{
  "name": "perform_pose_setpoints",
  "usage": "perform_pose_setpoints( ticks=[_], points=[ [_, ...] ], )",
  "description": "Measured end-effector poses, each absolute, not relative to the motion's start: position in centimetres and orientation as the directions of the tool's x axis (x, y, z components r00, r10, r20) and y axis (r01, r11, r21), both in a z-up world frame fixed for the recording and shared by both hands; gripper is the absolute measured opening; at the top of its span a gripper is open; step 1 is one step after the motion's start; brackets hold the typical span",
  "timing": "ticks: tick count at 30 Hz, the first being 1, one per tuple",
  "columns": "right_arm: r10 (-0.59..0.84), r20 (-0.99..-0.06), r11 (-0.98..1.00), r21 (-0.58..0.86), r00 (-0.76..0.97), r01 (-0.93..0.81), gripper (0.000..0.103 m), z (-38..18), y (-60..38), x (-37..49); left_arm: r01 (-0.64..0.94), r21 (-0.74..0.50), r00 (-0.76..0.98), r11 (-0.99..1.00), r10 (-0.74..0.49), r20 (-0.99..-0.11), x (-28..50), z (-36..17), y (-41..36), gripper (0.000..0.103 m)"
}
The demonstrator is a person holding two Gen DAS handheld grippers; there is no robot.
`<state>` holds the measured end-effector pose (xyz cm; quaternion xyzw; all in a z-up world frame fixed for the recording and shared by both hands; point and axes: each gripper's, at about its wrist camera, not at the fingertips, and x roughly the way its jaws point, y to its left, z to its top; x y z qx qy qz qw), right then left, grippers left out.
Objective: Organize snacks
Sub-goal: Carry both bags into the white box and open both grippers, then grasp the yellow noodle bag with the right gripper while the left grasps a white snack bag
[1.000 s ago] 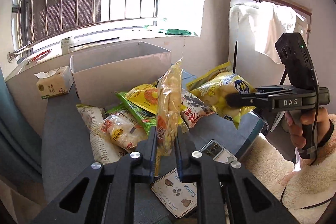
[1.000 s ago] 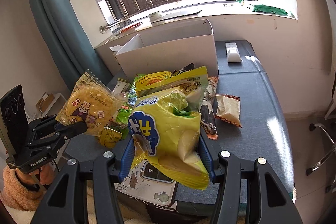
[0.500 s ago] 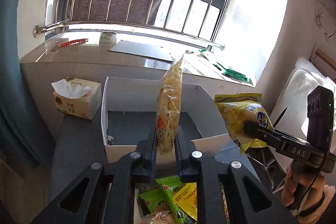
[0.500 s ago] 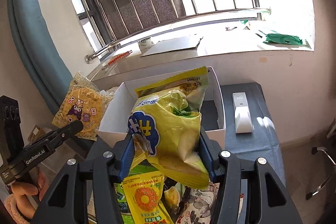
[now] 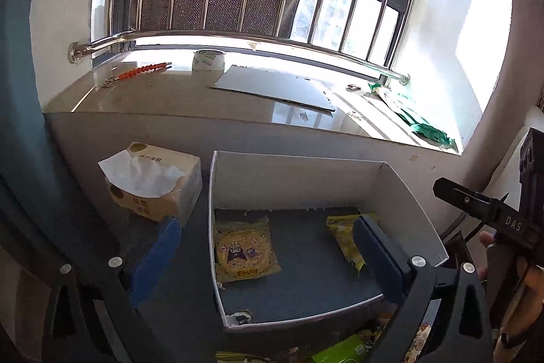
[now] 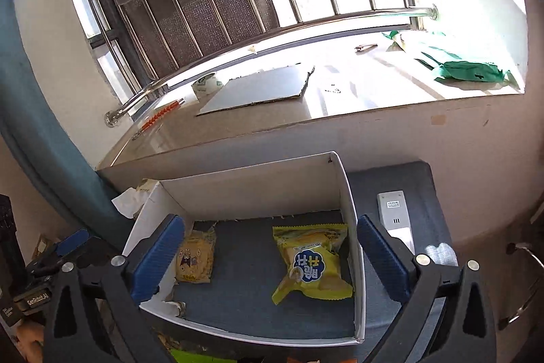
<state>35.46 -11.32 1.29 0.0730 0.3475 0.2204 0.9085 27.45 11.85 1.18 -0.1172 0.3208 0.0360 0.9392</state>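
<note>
Right wrist view: the yellow chip bag lies flat at the white box's right side, long axis near-to-far. Left, a cartoon snack packet lies likewise. Left gripper and right gripper are opening, nothing between.

Both wrist views above shared box

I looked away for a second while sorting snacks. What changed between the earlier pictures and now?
Both grippers swung from the snack pile to the white box and let go. The left gripper dropped the cartoon bag at the box's left side; the right gripper dropped the yellow chip bag at its right. Both jaws are opening, nothing between them. Box, tissue box and remote stayed put.
</note>
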Motion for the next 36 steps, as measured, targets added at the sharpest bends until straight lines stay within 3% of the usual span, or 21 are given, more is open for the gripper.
perform_pose_setpoints(
  ticks=[5,8,11,19,25,29,36],
  points=[
    [0.506,-0.527,0.863,0.309,0.683,-0.4,0.103,2.3,-12.6,32.6,-0.144,-0.215,0.803,0.966,-0.013,-0.595,24.4,1.8,12.7,0.103],
    [0.582,-0.536,0.813,0.382,0.612,-0.438,0.103,2.2,-13.3,30.2,-0.111,-0.269,0.847,0.957,-0.051,-0.53,20.5,2.6,13.0,0.103],
    [0.646,-0.531,0.763,0.433,0.548,-0.48,0.103,1.9,-14.0,27.2,-0.089,-0.242,0.873,0.966,-0.041,-0.486,16.9,2.9,12.4,0.103],
    [0.676,-0.469,0.733,0.35,0.569,-0.583,0.103,-0.4,-15.6,18.6,-0.078,-0.263,0.854,0.962,-0.072,-0.515,10.5,0.2,10.5,0.103],
    [0.644,-0.552,0.757,0.359,0.53,-0.546,0.103,-4.8,-16.4,14.7,-0.126,-0.242,0.827,0.962,-0.033,-0.561,6.8,-3.1,8.4,0.103],
    [0.601,-0.63,0.774,0.302,0.492,-0.557,0.103,-7.1,-15.7,14.0,-0.115,-0.293,0.803,0.949,-0.084,-0.589,5.8,-4.6,7.9,0.103],
    [0.607,-0.664,0.758,0.32,0.436,-0.568,0.103,-8.6,-14.0,15.6,-0.101,-0.317,0.781,0.943,-0.122,-0.612,5.9,-5.3,7.8,0.103]
  ],
)
